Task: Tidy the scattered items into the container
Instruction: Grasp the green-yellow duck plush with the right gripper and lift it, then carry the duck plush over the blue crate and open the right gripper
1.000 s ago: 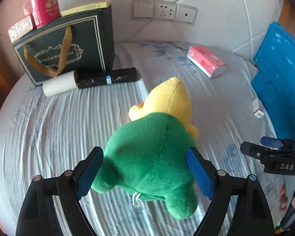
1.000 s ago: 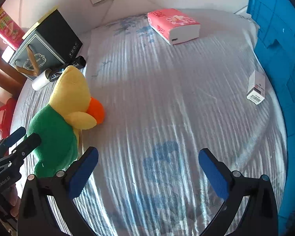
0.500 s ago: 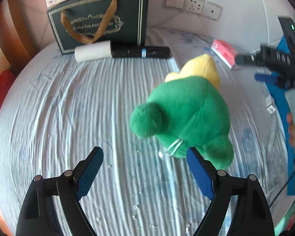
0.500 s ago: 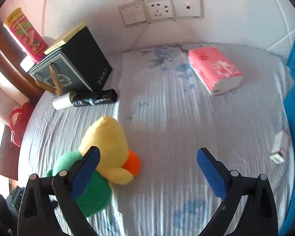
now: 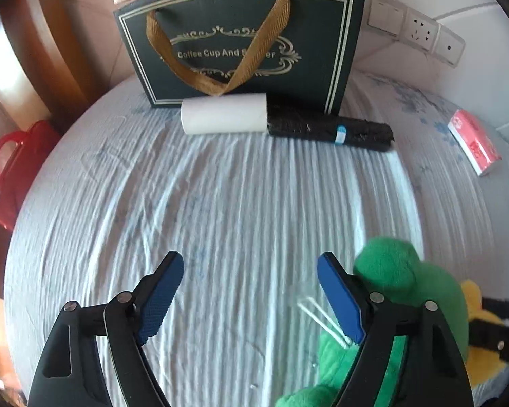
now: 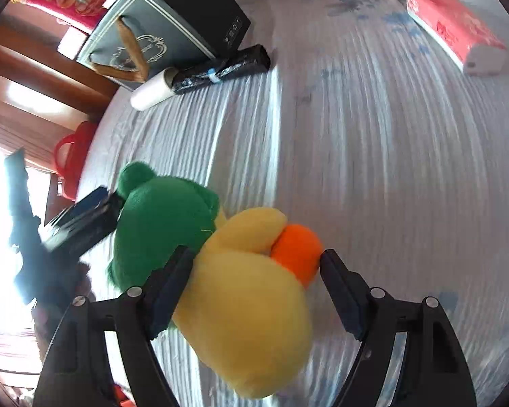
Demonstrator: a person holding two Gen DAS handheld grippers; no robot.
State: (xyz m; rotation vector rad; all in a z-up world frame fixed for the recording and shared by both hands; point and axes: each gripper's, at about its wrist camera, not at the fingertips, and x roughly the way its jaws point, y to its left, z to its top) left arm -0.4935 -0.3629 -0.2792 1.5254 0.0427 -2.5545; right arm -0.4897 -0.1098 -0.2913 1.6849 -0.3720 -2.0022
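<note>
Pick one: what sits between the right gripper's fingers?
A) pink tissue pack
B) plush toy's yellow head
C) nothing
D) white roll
B: in the right wrist view the right gripper has the plush toy between its fingers, both pads against its yellow head and orange beak; its jaws have just been closing.

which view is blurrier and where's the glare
Right wrist view is blurrier: the bedsheet smears into streaks, and window glare whites out its left edge. Left wrist view is sharper; the gift bag lettering reads clearly, with fisheye bending at the edges.
</note>
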